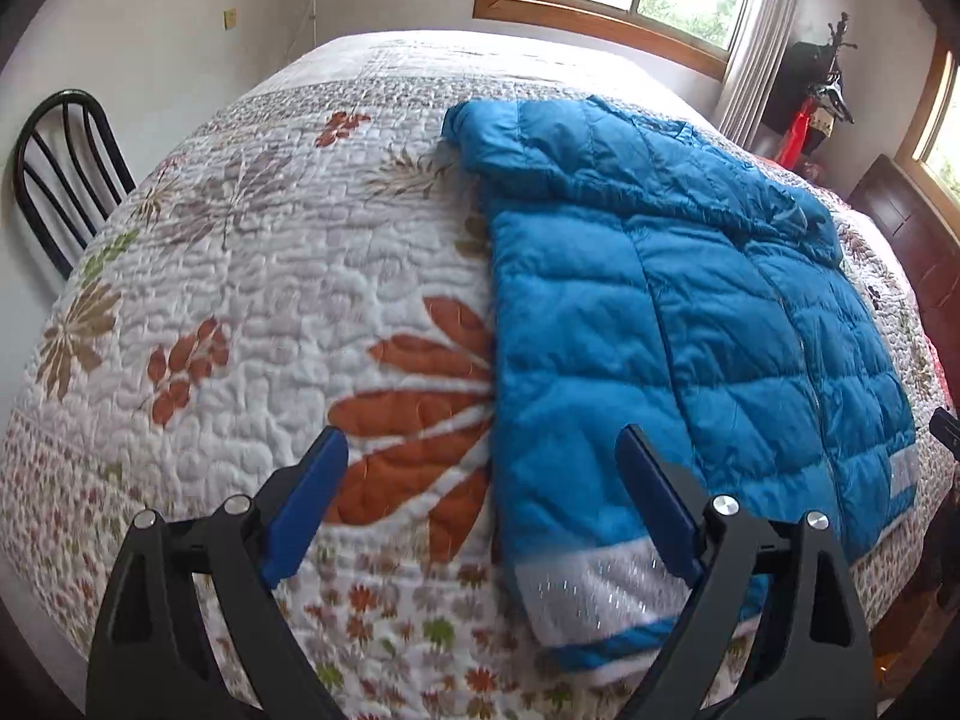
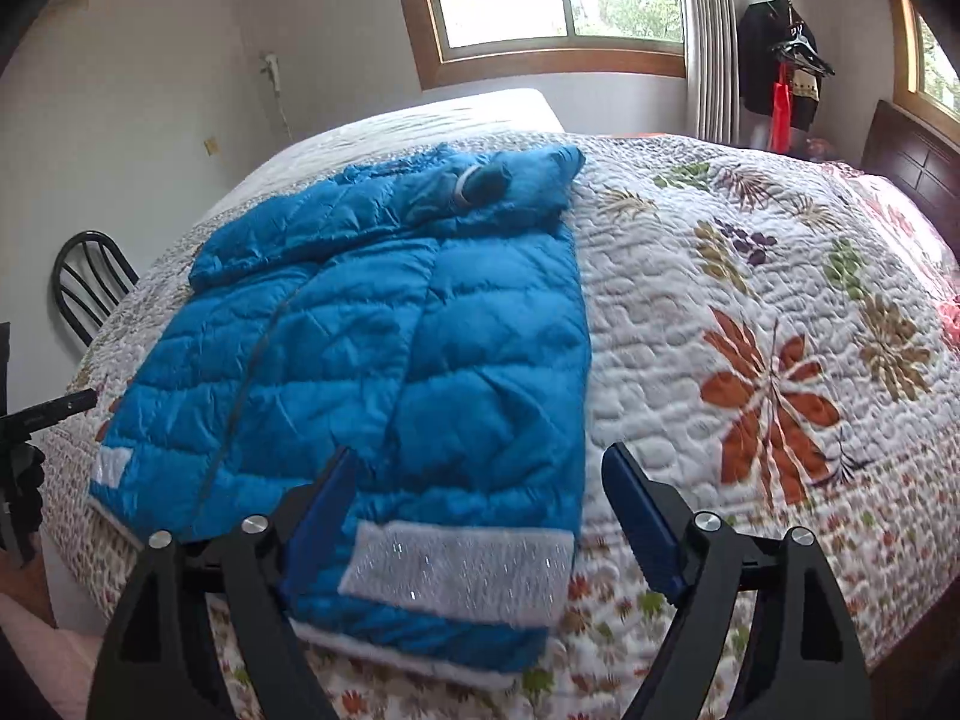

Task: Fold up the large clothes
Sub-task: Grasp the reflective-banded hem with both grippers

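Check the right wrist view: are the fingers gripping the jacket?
No, the right gripper is open, its fingers clear of the jacket.

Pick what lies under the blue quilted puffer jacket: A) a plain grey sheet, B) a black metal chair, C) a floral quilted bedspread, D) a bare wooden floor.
C: the blue quilted puffer jacket lies flat on the floral quilted bedspread, whose orange leaf prints show beside it in both wrist views.
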`<state>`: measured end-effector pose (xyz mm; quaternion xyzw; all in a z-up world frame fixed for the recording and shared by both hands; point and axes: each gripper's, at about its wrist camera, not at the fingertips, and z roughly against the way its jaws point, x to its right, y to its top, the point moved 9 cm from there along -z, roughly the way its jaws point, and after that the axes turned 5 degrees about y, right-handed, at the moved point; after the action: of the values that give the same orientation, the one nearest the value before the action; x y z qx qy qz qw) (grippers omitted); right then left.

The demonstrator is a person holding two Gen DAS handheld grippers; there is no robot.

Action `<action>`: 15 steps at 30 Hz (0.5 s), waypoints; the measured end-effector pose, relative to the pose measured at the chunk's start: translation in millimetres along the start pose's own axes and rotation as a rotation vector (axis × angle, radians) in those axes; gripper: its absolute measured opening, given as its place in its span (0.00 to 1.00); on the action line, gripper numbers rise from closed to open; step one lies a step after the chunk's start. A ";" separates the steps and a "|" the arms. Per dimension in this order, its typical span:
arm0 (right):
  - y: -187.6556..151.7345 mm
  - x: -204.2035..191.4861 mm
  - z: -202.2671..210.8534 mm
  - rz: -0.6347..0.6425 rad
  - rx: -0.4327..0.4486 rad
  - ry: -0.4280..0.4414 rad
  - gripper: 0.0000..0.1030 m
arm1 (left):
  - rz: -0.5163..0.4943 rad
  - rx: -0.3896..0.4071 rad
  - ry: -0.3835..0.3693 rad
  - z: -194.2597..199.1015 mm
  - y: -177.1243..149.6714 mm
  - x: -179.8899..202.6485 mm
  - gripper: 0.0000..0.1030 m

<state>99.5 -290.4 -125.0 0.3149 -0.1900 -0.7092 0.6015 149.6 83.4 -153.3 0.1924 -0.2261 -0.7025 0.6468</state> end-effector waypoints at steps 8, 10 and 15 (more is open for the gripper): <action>-52.2 7.7 8.4 -0.062 -0.032 0.030 0.82 | 0.045 -0.066 -0.055 2.5 -58.3 5.3 0.87; -57.8 9.1 6.9 -0.094 -0.030 0.065 0.82 | 0.057 -0.071 -0.070 2.9 -64.8 7.9 0.87; -65.4 7.2 -2.8 -0.139 -0.028 0.128 0.80 | 0.072 -0.086 -0.110 -0.6 -74.8 18.5 0.88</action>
<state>52.9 -283.8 -171.0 0.3635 -0.1189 -0.7302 0.5662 86.9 69.5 -195.8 0.1173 -0.2378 -0.6972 0.6660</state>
